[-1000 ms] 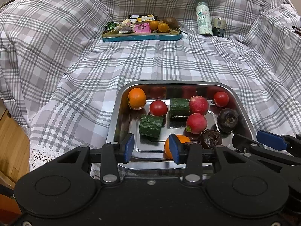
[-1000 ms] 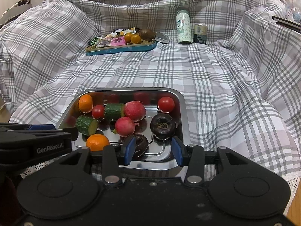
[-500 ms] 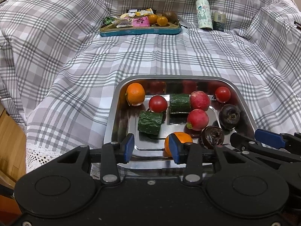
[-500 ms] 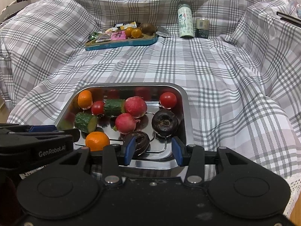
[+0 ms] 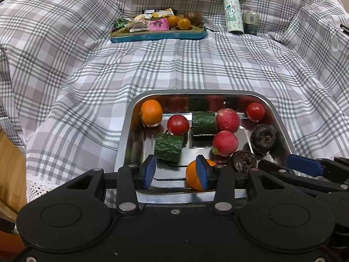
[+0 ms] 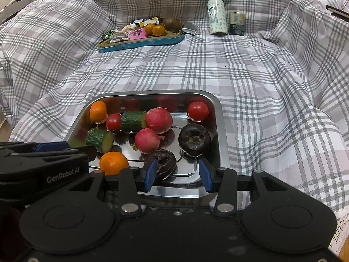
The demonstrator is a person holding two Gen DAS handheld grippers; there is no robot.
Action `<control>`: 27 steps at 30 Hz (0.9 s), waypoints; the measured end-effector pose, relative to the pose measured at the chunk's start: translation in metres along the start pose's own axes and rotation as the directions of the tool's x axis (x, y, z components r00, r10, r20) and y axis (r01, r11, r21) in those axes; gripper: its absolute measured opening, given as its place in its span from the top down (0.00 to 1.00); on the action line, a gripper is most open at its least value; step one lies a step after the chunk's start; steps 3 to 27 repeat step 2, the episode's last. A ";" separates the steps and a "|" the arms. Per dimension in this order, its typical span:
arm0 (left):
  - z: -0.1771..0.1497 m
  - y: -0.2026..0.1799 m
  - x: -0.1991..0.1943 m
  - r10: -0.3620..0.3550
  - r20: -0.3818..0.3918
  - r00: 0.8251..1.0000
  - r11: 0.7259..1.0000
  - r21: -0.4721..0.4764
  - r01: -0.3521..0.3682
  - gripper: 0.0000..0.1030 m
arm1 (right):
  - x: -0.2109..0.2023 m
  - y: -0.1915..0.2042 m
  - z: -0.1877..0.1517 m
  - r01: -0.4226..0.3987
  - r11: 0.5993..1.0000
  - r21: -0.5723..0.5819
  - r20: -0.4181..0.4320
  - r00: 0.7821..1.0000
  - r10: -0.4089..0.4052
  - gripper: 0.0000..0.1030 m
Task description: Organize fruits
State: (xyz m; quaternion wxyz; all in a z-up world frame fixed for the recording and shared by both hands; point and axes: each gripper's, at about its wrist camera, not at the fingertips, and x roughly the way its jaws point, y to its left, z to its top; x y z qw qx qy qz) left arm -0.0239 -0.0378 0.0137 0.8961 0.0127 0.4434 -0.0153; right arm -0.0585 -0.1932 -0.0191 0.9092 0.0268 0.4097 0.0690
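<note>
Both grippers, left (image 5: 175, 172) and right (image 6: 178, 175), hang with jaws apart and nothing held over the near rim of the steel tray (image 5: 130, 118). The tray lies on the checked cloth (image 5: 174, 65), holding oranges (image 5: 151, 113), tomatoes (image 5: 178, 124), cucumber pieces (image 5: 169, 146) and radishes (image 5: 225, 143).

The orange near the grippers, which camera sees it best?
The right wrist view. There the near orange shows almost whole, in the metal tray, beside the left gripper. In the left wrist view the same orange is half hidden behind one blue finger pad of that gripper.
</note>
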 end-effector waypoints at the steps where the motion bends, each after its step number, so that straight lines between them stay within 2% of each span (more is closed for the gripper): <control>1: 0.001 0.000 0.001 -0.002 -0.005 1.000 1.000 0.002 0.002 0.51 | 0.001 0.000 0.001 -0.002 1.000 -0.001 -0.005 1.000 0.002 0.56; 27: 0.002 -0.001 0.002 -0.004 -0.009 1.000 1.000 0.004 0.004 0.51 | 0.002 0.000 0.001 -0.004 1.000 -0.002 -0.009 1.000 0.004 0.56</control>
